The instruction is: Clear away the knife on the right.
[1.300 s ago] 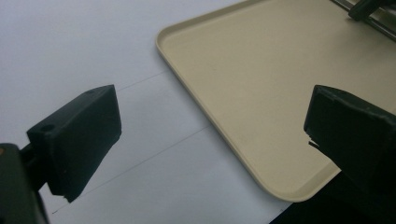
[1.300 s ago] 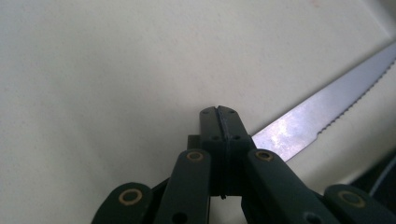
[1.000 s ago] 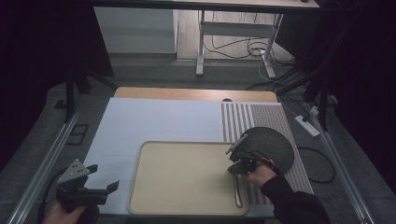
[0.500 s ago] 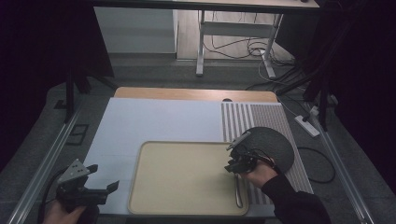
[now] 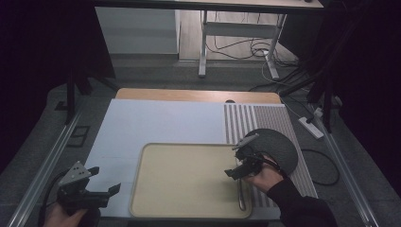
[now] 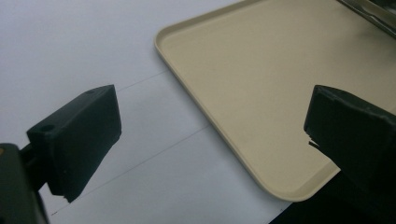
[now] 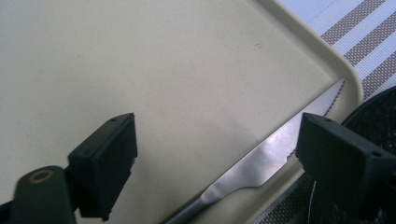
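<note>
Tray (image 5: 184, 182) of beige plastic, one in number, lay on the near half of the worktop (image 5: 156, 123), its long axis running left to right and its bare floor taking up most of it. At the far left, the left hand-held gripper (image 5: 101, 189) hung at the worktop's near left corner, its jaws spread wide with nothing between them; the hand beneath it was cut off by the bottom edge of the high view. In the left gripper view that left hand-held gripper (image 6: 210, 140) looked across the white worktop sheet (image 6: 84, 42) at the tray's near left rounded corner (image 6: 205, 116), one jaw over the sheet and the other over the tray's near edge, touching neither as far as could be told. Further right, one table knife (image 5: 241, 191) lay along the tray's right rim, its long axis running near to far; in the high view it was dim and its ends were hard to make out. The right gripper view showed the knife (image 7: 261, 158) with its serrated tip pointing to the tray's far right corner and its handle cut off by the lower edge. The right hand-held gripper (image 5: 239, 170) hung over it, jaws (image 7: 215, 158) wide apart, holding nothing. Just right of the tray, one dark round plate (image 5: 279, 144) sat on the striped mat (image 5: 265, 120), partly hidden behind the right hand (image 5: 265, 177).
</note>
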Demonstrator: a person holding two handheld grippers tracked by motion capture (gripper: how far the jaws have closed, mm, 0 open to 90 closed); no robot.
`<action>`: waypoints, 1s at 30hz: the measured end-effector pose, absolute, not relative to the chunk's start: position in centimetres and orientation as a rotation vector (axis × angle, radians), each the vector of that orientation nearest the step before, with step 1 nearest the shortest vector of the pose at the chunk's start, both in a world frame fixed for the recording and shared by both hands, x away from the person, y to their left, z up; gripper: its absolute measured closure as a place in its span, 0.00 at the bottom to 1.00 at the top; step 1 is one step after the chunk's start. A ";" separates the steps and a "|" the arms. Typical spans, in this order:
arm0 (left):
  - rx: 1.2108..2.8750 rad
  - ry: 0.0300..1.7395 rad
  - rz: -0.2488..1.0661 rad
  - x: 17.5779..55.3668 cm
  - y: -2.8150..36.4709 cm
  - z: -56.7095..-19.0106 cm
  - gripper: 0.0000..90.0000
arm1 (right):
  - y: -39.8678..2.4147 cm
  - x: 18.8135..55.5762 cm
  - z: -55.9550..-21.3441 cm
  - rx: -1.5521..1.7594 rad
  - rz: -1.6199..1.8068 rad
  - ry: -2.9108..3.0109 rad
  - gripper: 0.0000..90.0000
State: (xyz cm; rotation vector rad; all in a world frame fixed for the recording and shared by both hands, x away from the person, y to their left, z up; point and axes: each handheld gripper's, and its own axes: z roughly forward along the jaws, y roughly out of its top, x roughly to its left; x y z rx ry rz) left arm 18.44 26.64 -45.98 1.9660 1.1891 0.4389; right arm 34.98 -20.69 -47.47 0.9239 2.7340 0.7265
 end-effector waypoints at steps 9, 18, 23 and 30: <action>1.963 1.190 0.434 18.5 26.7 -46.0 0.04 | -20.9 34.6 -47.8 0.923 0.719 2.748 0.03; 1.956 1.193 0.429 18.5 26.8 -46.0 0.04 | -22.1 34.0 -47.2 0.956 0.755 2.707 0.00; 1.954 1.193 0.427 18.5 26.8 -46.0 0.04 | -23.1 33.4 -46.8 0.993 0.780 2.677 0.00; 1.952 1.195 0.424 18.5 26.8 -46.0 0.04 | -24.5 32.5 -46.3 1.032 0.812 2.627 0.00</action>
